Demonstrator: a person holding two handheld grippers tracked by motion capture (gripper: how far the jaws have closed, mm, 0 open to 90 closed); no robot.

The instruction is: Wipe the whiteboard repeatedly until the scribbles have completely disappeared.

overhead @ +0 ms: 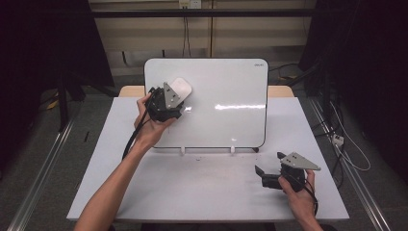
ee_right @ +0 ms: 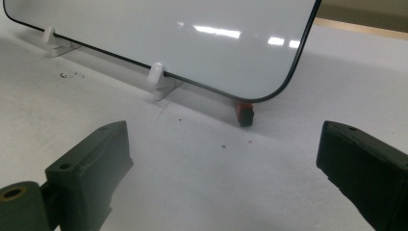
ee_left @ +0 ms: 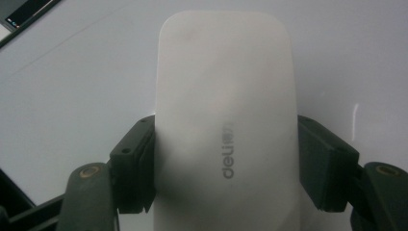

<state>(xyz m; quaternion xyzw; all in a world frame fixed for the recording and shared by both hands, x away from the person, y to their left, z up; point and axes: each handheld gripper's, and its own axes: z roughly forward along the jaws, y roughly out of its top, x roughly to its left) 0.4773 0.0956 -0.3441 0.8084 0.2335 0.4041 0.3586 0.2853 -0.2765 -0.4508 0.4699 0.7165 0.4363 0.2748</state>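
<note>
From the high view, a glossy white whiteboard with rounded corners and a thin dark rim (overhead: 226, 96) stands propped on a matte pale-grey tabletop (overhead: 192, 187), dark curtains and a grey floor with metal rails around it. The left gripper (overhead: 179, 91), black with a grey three-cornered plate, presses a smooth white rounded plastic eraser (overhead: 181, 87) against the board's upper left. The right gripper (overhead: 260, 174) rests low on the table's near right, well apart from the board. In the left gripper view, the eraser (ee_left: 226, 125), oblong and satin-finished with grey lettering, sits clamped between the two black jaws, flat against the board face (ee_left: 72, 82). In the right gripper view, the black jaws stand wide apart, holding nothing, over the speckled tabletop (ee_right: 216, 183); ahead, the board's lower edge sits in small white plastic clip feet (ee_right: 159, 79), beside a small red-and-black block (ee_right: 245, 112).
</note>
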